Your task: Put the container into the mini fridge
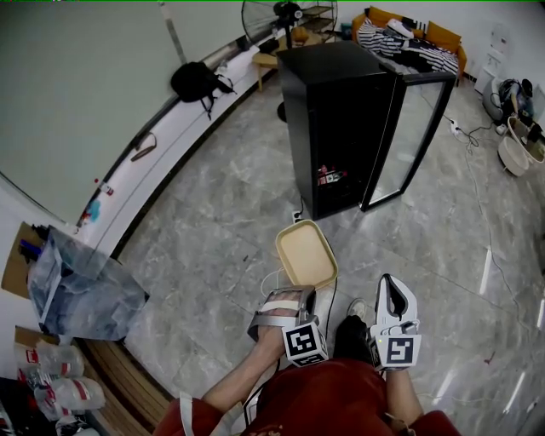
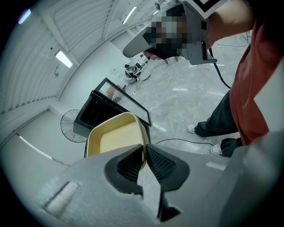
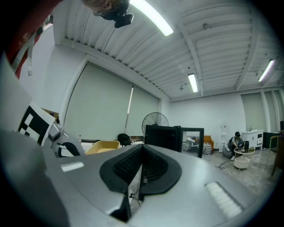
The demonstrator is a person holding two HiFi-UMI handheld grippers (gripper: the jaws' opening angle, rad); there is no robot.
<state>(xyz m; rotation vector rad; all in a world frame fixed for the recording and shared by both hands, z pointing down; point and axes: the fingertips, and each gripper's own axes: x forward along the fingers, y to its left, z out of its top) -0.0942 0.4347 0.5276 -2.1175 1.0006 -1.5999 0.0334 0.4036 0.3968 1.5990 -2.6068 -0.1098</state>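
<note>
A shallow cream container (image 1: 306, 253) hangs over the grey floor, its rim pinched by my left gripper (image 1: 285, 300). In the left gripper view the two dark pads close on the container's edge (image 2: 117, 135), and my left gripper (image 2: 144, 155) points toward the fridge. The black mini fridge (image 1: 336, 128) stands ahead with its glass door (image 1: 417, 136) swung open to the right. My right gripper (image 1: 393, 294) is beside the left one, shut with nothing in it. The right gripper view shows its pads (image 3: 151, 166) together, with the container (image 3: 104, 145) at left and the fridge (image 3: 162, 135) beyond.
A cable (image 1: 300, 207) runs along the floor in front of the fridge. A black bag (image 1: 197, 81) lies on the curved white ledge at left. A standing fan (image 1: 272, 17) and a sofa (image 1: 409, 38) are behind the fridge. Baskets (image 1: 519, 140) stand at far right.
</note>
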